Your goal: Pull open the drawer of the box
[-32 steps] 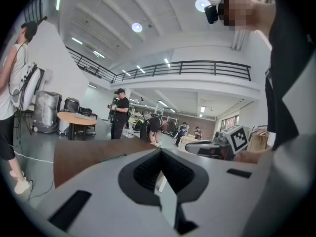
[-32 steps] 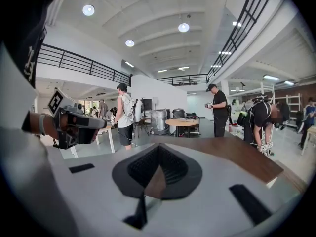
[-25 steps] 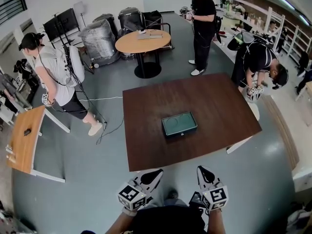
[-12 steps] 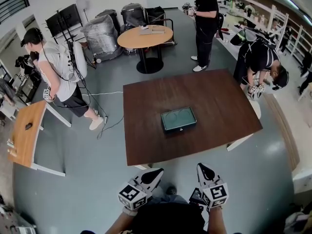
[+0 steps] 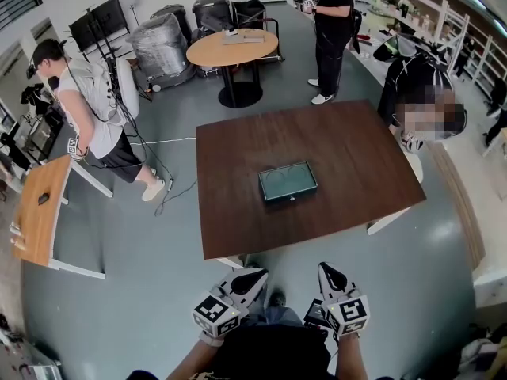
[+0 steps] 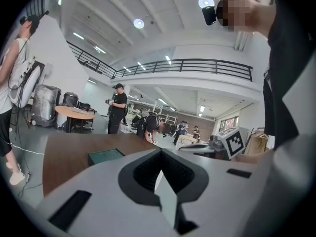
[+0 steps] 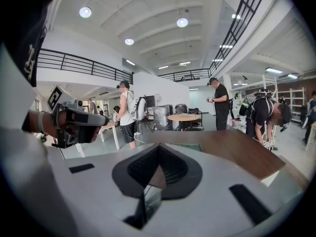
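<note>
Head view: box [image 5: 287, 182] mid-table [image 5: 348, 149], well apart from both grippers, straight ahead and beyond the near table edge. Long axis across the view, slightly tilted; near long face turned toward the person, with a small pale spot at its middle, likely the drawer pull, though too small to be sure.

Left gripper [image 5: 252, 276] and right gripper [image 5: 326, 272] held low by the body, off the table, tips aimed forward. Box roughly midway between them, neither clearly nearer.

Left gripper view: jaws pressed together, nothing between them [image 6: 159, 154]; box [image 6: 106, 155] ahead and off to the left of the jaw line.

Right gripper view: jaws likewise closed and empty [image 7: 158, 153]; only a green sliver of box [image 7: 186, 147] above the jaws, a little right of centre.

Judgement: task not begun, drawer apparently shut. Next move calls for a forward reach over the table edge to that near face, then jaws opened onto the pull and drawn back toward the body, square to the long axis.
</note>
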A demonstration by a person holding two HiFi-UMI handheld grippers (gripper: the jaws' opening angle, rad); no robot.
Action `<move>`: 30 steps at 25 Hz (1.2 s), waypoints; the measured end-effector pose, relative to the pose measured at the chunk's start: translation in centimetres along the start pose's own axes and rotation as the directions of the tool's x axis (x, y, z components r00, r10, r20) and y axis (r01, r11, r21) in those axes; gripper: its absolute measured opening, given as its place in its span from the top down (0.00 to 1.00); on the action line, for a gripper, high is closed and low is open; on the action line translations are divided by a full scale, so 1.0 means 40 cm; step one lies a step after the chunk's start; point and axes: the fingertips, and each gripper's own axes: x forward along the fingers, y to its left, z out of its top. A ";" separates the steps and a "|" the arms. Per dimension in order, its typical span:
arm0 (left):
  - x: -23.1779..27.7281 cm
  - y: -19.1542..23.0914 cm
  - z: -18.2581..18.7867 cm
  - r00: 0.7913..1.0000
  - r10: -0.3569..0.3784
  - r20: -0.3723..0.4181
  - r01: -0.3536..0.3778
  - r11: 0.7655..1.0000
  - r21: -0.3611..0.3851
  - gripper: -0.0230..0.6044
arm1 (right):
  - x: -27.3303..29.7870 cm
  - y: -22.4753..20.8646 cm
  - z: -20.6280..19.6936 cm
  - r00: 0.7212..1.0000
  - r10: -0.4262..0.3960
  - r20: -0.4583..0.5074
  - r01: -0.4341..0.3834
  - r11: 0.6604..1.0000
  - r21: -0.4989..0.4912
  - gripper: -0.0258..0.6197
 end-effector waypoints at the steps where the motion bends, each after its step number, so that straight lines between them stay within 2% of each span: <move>1: 0.000 0.003 -0.001 1.000 0.001 0.003 -0.001 1.000 -0.003 0.95 | 0.008 0.000 -0.003 1.000 0.005 -0.005 -0.005 1.000 -0.003 0.98; 9: -0.018 0.045 -0.003 0.999 0.035 0.016 -0.035 0.999 -0.027 0.95 | 0.083 0.049 0.036 0.997 0.072 -0.021 -0.074 0.994 -0.084 0.98; 15: -0.022 0.066 0.013 0.998 0.050 0.034 -0.049 0.998 -0.030 0.95 | 0.115 0.058 0.044 0.995 0.095 -0.030 -0.098 0.991 -0.093 0.98; 20: -0.036 0.092 0.026 0.997 0.063 0.045 -0.061 0.998 -0.028 0.95 | 0.138 0.069 0.082 0.995 0.085 -0.053 -0.090 0.990 -0.105 0.98; 23: -0.035 0.097 0.028 0.996 0.069 0.048 -0.068 0.997 -0.028 0.95 | 0.149 0.065 0.059 0.994 0.104 -0.030 -0.107 0.989 -0.104 0.98; 30: -0.039 0.121 0.046 0.996 0.075 0.048 -0.073 0.997 -0.030 0.95 | 0.179 0.051 0.060 0.994 0.092 -0.054 -0.097 0.989 -0.108 0.98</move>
